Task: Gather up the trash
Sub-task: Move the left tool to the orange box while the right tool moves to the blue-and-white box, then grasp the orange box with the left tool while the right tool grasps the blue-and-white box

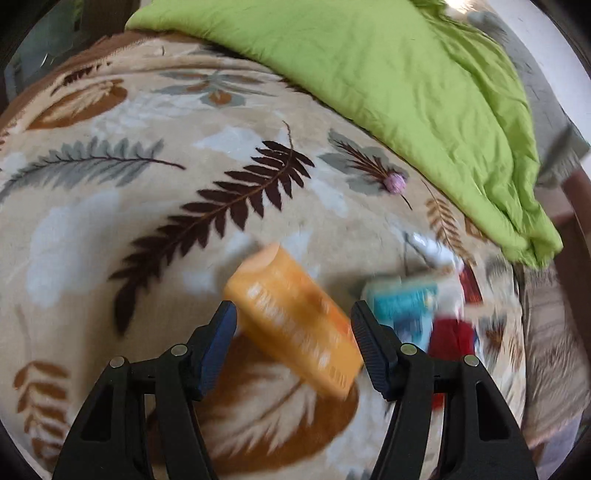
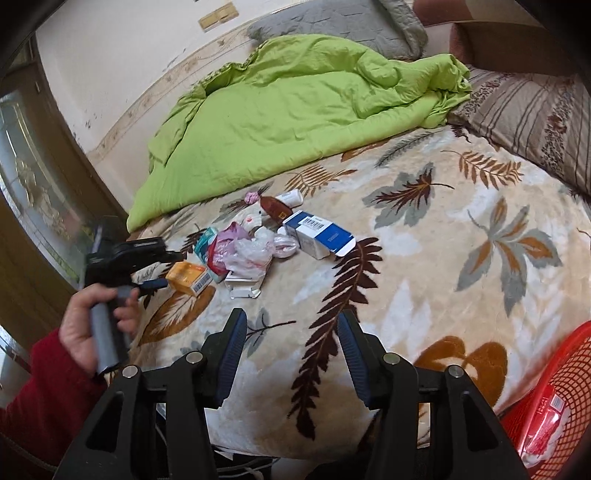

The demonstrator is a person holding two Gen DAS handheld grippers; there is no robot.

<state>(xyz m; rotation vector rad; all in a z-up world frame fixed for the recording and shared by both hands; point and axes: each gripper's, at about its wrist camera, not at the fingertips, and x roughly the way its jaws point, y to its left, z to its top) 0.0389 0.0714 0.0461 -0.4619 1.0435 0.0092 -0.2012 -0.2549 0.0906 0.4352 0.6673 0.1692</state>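
Note:
An orange carton [image 1: 295,321] lies on the leaf-patterned blanket [image 1: 110,221], between the fingers of my open left gripper [image 1: 293,328], which do not touch it. The same orange carton [image 2: 188,277] shows in the right wrist view, with the left gripper [image 2: 159,271] at its left side. Beside it lie a teal box [image 1: 404,304], a red wrapper [image 1: 452,332], crumpled plastic bags [image 2: 247,251], a blue-and-white box [image 2: 319,234], a brown bottle [image 2: 273,208] and a white tube [image 2: 291,197]. My right gripper [image 2: 291,343] hangs open over bare blanket, nothing between its fingers.
A green quilt [image 2: 288,110] is bunched at the back of the bed, with a grey pillow [image 2: 332,22] and a striped pillow [image 2: 532,114] behind it. A red mesh basket [image 2: 554,398] with a wrapper inside stands at the bed's lower right. A hand in a red sleeve [image 2: 44,387] holds the left gripper.

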